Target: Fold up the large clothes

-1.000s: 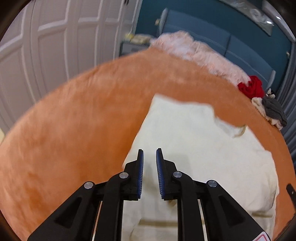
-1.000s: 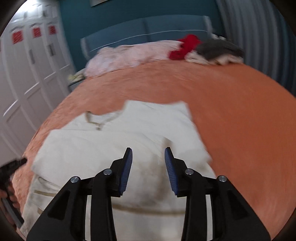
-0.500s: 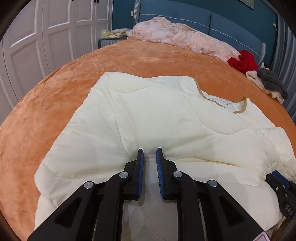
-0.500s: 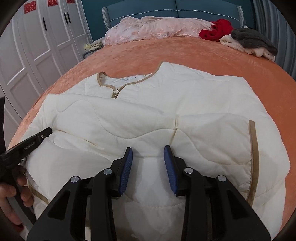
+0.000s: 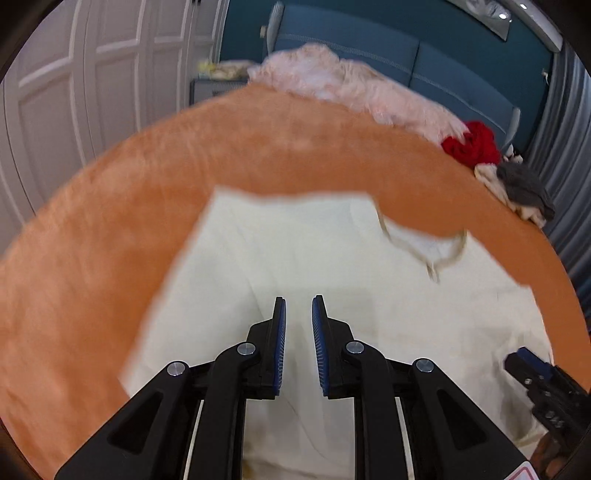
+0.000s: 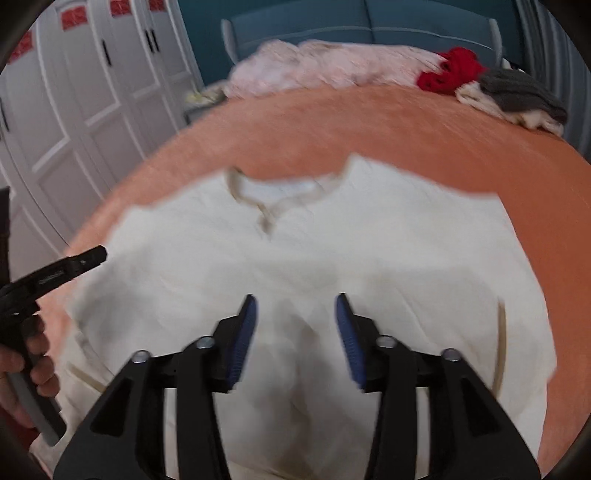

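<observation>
A cream quilted jacket (image 5: 332, 280) lay spread flat on the orange bedspread (image 5: 92, 258) of the bed, its tan-trimmed collar (image 6: 273, 206) pointing toward the blue headboard (image 6: 369, 26). Both views were blurred, so the stitching could not be made out.

The left gripper (image 5: 297, 332) hung above the jacket's lower part, its jaws parted by a narrow gap with nothing between them. The right gripper (image 6: 295, 332) hung above the jacket's middle, its jaws released wider, also with nothing in them. Whether either touched the fabric could not be told. A tan strip (image 6: 500, 343) ran along the jacket's edge to the right of the right gripper.

In the right wrist view the left gripper showed at the left edge, held in the person's hand (image 6: 26, 376) just beside the jacket's side.

At the head of the bed lay a pink blanket (image 5: 354, 88), a red garment (image 5: 471, 144) and a grey garment (image 5: 524, 188) on a pale one. White wardrobe doors (image 5: 85, 81) stood to the left.
</observation>
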`<action>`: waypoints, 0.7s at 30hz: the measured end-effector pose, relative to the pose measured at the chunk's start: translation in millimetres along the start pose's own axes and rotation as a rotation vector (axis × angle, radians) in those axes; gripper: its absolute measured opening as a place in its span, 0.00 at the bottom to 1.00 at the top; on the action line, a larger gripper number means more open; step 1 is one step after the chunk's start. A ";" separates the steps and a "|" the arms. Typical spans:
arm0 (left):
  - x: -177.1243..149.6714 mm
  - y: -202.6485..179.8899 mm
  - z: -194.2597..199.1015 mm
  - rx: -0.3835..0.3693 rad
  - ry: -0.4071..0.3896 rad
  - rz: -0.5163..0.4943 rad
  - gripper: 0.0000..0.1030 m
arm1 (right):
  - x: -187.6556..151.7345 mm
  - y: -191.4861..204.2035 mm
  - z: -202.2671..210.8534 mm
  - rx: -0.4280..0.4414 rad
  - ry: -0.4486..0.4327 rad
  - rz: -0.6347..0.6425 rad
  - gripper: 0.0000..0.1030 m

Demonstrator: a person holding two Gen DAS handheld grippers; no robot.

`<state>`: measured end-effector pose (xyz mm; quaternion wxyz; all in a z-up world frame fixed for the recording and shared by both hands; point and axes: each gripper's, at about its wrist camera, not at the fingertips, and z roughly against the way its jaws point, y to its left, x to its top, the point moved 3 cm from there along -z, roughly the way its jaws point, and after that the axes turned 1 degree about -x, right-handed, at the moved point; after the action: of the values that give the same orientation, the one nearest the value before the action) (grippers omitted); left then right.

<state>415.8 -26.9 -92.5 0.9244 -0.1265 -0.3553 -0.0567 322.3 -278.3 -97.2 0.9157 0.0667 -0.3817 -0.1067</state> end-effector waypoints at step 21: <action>42.7 54.5 -132.3 -0.073 0.006 0.203 0.16 | 87.3 76.2 -192.2 0.252 0.125 -0.058 0.07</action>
<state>543.1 -11.4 -169.0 0.9213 -0.1953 -0.3355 0.0242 530.3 -218.1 -156.5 0.9185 0.1989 -0.3322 -0.0800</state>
